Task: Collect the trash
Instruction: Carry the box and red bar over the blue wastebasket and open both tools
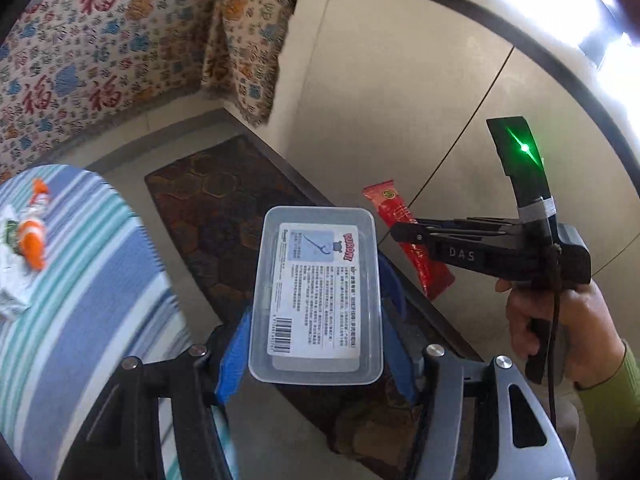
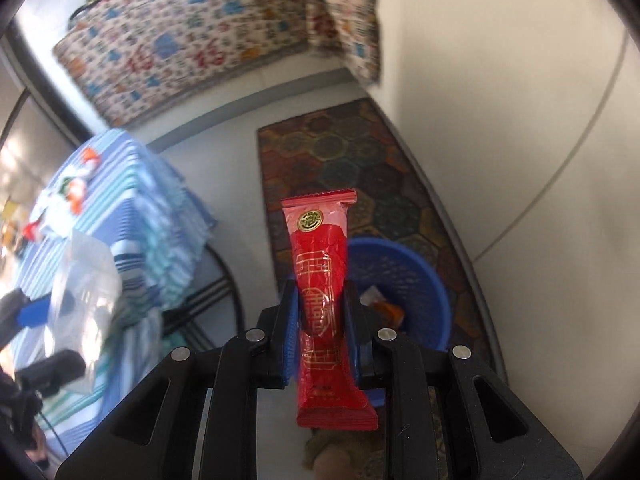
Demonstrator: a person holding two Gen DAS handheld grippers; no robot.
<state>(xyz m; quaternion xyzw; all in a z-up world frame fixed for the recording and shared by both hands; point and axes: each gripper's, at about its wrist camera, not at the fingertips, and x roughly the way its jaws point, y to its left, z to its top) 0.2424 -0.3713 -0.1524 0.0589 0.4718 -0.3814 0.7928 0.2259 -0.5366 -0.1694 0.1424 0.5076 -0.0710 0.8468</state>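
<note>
My left gripper [image 1: 316, 320] is shut on a clear plastic box [image 1: 316, 300] with a printed label, held in the air above the rug. My right gripper [image 2: 322, 312] is shut on a red snack wrapper [image 2: 320, 260], held upright above a blue mesh trash basket [image 2: 416, 276] that has some trash inside. In the left wrist view the right gripper [image 1: 404, 234] and the red wrapper [image 1: 400, 220] show to the right of the box. In the right wrist view the clear box [image 2: 84, 280] shows blurred at the left.
A table with a blue striped cloth [image 1: 92, 280] stands at the left with orange-and-white wrappers [image 1: 34, 236] on it. A dark patterned rug [image 2: 360, 168] lies on the tiled floor. A sofa with a patterned cover [image 1: 120, 48] stands at the back.
</note>
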